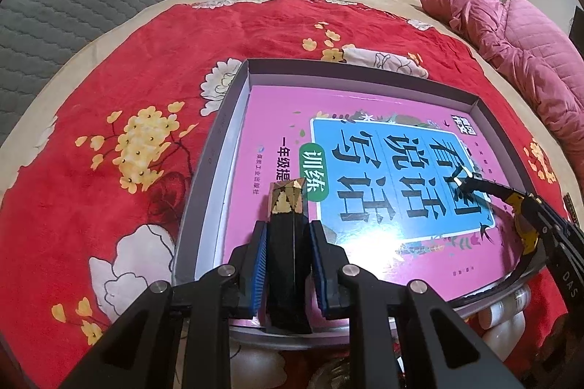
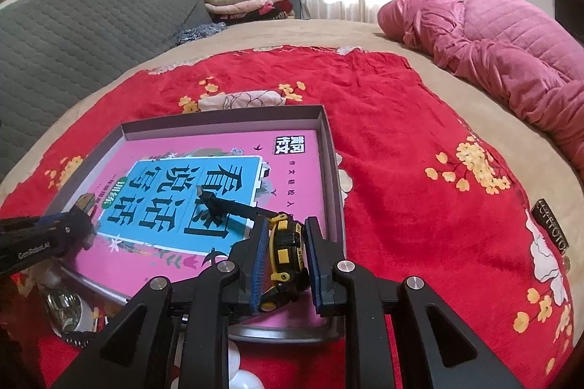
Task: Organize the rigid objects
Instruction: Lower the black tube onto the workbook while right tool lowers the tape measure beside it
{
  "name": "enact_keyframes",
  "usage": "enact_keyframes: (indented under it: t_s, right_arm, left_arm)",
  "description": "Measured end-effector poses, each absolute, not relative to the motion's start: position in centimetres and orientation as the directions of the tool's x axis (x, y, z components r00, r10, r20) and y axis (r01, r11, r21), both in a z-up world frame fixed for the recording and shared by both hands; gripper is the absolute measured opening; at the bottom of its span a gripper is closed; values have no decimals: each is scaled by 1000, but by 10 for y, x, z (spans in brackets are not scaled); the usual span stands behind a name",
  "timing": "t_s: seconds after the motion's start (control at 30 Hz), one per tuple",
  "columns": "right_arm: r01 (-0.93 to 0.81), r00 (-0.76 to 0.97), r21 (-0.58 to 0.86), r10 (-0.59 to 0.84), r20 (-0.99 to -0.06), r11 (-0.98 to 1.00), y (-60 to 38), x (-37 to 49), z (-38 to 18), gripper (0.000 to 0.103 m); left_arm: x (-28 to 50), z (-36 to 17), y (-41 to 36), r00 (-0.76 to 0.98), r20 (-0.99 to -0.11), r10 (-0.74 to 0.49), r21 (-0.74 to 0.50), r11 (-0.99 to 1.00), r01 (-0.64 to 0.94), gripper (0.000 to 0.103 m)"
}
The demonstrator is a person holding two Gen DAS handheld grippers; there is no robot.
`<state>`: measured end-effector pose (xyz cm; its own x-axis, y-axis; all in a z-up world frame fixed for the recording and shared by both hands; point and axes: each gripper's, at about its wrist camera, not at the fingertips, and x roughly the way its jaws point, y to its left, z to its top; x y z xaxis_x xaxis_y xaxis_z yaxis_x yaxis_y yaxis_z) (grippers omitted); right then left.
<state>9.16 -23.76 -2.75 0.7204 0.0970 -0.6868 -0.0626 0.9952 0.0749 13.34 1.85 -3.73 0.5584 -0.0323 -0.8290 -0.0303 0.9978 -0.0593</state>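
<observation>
Inside a grey tray (image 1: 233,89) on a red floral blanket (image 1: 120,78), a pink book (image 1: 365,170) reads "看图说话写话" ("训练" beneath); left hand-held gripper (image 1: 285,264) pinches a black-and-gold box (image 1: 286,235), right hand-held gripper (image 2: 284,261) pinches a yellow-black watch (image 2: 286,243)

The right claw (image 2: 284,261) grips a yellow-and-black utility knife (image 2: 283,243), its black tip ahead over the pink book (image 2: 292,170) in the grey box (image 2: 328,133). The left claw (image 2: 78,217) enters far left.
</observation>
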Motion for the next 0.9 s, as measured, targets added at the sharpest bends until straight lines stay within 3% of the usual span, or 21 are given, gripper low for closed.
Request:
enact_keyframes:
  t_s: [0.9]
  right_arm:
    - [-74,713,108,128,-689,991,-237,94,-30,24]
  left_arm:
    - [129,-35,23,541,-838,-66,-95,995,-26,23]
